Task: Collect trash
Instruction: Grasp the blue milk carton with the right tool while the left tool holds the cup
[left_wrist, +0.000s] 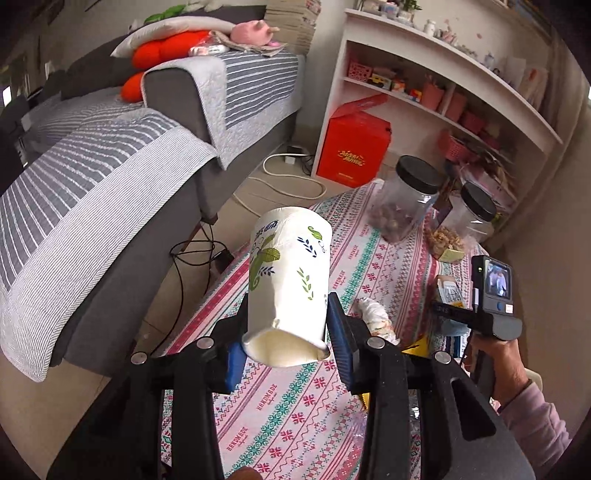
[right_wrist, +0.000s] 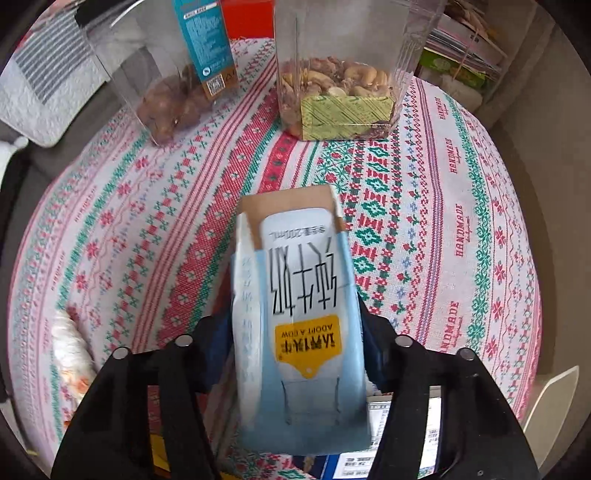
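My left gripper (left_wrist: 288, 332) is shut on a white paper cup (left_wrist: 288, 280) with green leaf print, held upside-down above the patterned tablecloth (left_wrist: 295, 424). My right gripper (right_wrist: 295, 350) is shut on a blue-and-white milk carton (right_wrist: 299, 325), held over the table; the right gripper and its carton also show in the left wrist view (left_wrist: 448, 295). A crumpled white tissue (left_wrist: 373, 314) lies on the cloth beyond my left gripper, also at the left edge of the right wrist view (right_wrist: 72, 350).
Two clear jars with black lids, one of dark nuts (left_wrist: 402, 199) and one of mixed nuts (left_wrist: 465, 221), stand at the table's far end. A grey sofa (left_wrist: 110, 184) is left, white shelves (left_wrist: 443, 92) and a red box (left_wrist: 352, 147) beyond. Papers (right_wrist: 402, 435) lie under my right gripper.
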